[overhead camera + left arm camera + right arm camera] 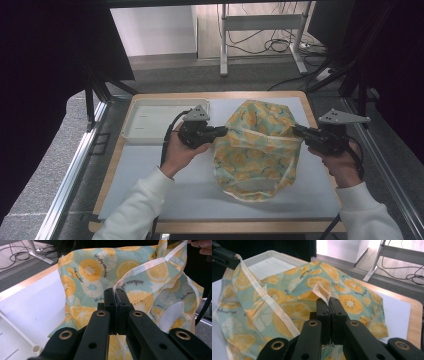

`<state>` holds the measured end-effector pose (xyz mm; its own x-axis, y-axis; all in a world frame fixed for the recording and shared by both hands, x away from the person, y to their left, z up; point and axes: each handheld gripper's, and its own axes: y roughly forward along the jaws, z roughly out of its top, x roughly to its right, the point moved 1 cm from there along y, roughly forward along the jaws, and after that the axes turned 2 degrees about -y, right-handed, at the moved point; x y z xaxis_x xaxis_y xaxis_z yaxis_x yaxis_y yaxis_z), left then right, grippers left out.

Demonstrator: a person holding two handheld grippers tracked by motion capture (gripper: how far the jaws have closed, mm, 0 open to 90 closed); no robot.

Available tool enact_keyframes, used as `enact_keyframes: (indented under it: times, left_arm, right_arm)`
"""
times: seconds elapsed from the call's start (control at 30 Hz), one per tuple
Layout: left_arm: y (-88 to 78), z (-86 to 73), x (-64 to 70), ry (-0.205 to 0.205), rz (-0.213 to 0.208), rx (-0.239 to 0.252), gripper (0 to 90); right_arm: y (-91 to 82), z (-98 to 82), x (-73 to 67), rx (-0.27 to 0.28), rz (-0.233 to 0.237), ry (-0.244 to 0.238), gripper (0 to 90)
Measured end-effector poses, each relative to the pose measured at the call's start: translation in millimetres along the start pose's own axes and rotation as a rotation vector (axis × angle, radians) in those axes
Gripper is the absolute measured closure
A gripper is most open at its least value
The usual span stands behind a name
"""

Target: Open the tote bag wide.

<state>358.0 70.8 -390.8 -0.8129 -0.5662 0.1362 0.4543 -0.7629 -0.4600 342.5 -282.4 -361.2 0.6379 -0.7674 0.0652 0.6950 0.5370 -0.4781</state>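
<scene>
Both tongs are clamped on the citrus-print cloth's (pixel 257 150) edge: left tongs (pixel 224 131), right tongs (pixel 296 131). It hangs between them above the bench (pixel 150 165).

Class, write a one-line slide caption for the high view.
Two hand-held grippers, left gripper and right gripper, pinch opposite edges of a lemon-print cloth above the table.

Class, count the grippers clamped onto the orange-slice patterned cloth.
2. The left gripper pinches the orange-slice patterned cloth at its left edge; the right gripper pinches its right edge.
</scene>
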Motion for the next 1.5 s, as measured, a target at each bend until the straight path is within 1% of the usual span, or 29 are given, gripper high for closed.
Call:
enact_keyframes:
  times: [0.2,0.37,0.4,0.47,0.5,0.53,0.63,0.8,1.23,1.5]
  left_arm:
    - [-2.2,5.9,-2.4,-0.004,0.011,0.011,89.8]
    - [-3.5,12.8,-3.9,-0.001,0.025,0.019,89.8]
    - [-3.8,15.7,-5.4,-0.003,0.033,0.02,89.7]
    - [-3.8,17.0,-6.3,0.0,0.037,0.019,89.8]
    - [-4.3,19.4,-7.8,-0.001,0.043,0.02,89.8]
    - [-4.3,19.4,-7.8,-0.001,0.043,0.02,89.8]
    - [-5.3,23.7,-11.6,-0.005,0.055,0.024,89.7]
    - [-4.8,25.4,-14.5,-0.01,0.063,0.025,89.7]
    - [-2.5,26.7,-20.0,-0.024,0.074,0.013,89.7]
    - [1.2,32.9,-25.3,-0.028,0.089,0.0,89.7]
  right_arm:
    - [1.5,8.5,2.1,0.013,-0.008,-0.008,87.0]
    - [6.2,16.2,6.0,0.025,-0.018,-0.008,87.2]
    - [8.6,19.9,8.0,0.027,-0.027,-0.013,87.3]
    - [9.1,21.3,8.9,0.026,-0.028,-0.017,87.3]
    - [10.4,24.7,11.9,0.027,-0.04,-0.022,87.3]
    - [10.4,24.7,11.9,0.027,-0.04,-0.022,87.3]
    - [12.8,30.5,19.3,0.039,-0.056,-0.012,87.3]
    - [17.5,34.9,23.3,0.046,-0.065,-0.005,87.3]
    - [29.0,39.8,27.1,0.029,-0.069,-0.006,87.3]
    - [36.4,47.3,31.6,0.03,-0.085,-0.009,87.4]
